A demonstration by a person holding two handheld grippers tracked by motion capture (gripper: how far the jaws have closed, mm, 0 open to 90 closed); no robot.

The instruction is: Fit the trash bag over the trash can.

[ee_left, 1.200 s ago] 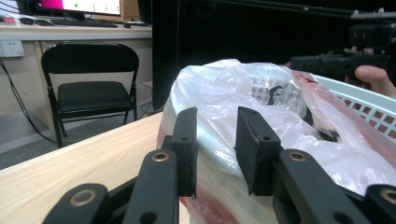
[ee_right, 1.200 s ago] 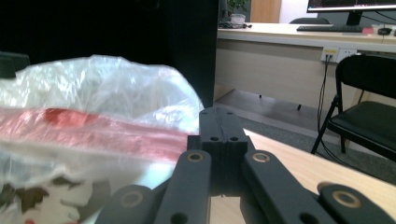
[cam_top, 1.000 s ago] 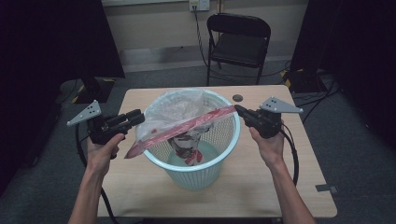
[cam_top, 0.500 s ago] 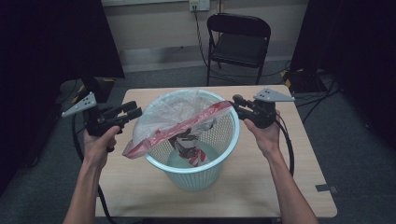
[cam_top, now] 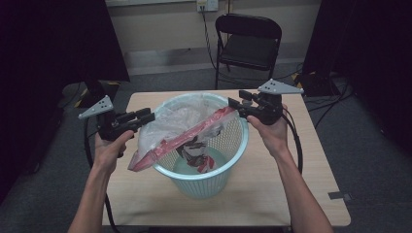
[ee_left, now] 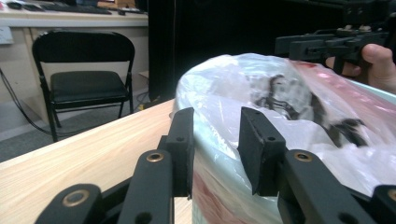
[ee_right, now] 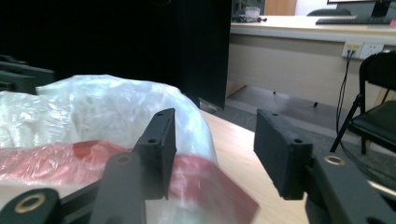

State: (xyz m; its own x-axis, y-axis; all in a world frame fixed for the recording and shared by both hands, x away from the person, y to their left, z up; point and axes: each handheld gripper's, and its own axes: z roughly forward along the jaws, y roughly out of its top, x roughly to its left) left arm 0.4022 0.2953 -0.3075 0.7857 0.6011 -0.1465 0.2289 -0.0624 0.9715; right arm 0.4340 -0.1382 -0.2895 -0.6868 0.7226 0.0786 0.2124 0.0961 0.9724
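Clear plastic liner bag with a red band along its mouth [cam_top: 189, 128] is the thing being worked: it lies draped across the top of the pale blue mesh wastebasket [cam_top: 228, 145], its printed lower part hanging down inside. Starting at the left gripper [ee_left: 215, 154], the jaws stand apart with the bag's bulging film and the basket's rim between them, though I cannot tell whether the pads touch the plastic. The right gripper [ee_right: 214, 151] likewise has its jaws spread wide, the red band lying below and beside its left jaw rather than pinched. Both hands sit at opposite sides of the basket, which looks meant to let the bag's mouth be stretched over the rim from two ends. Around them, the basket stands mid-way on the light wooden table [cam_top: 301, 194], with a black folding chair [cam_top: 248, 43] beyond the far edge.
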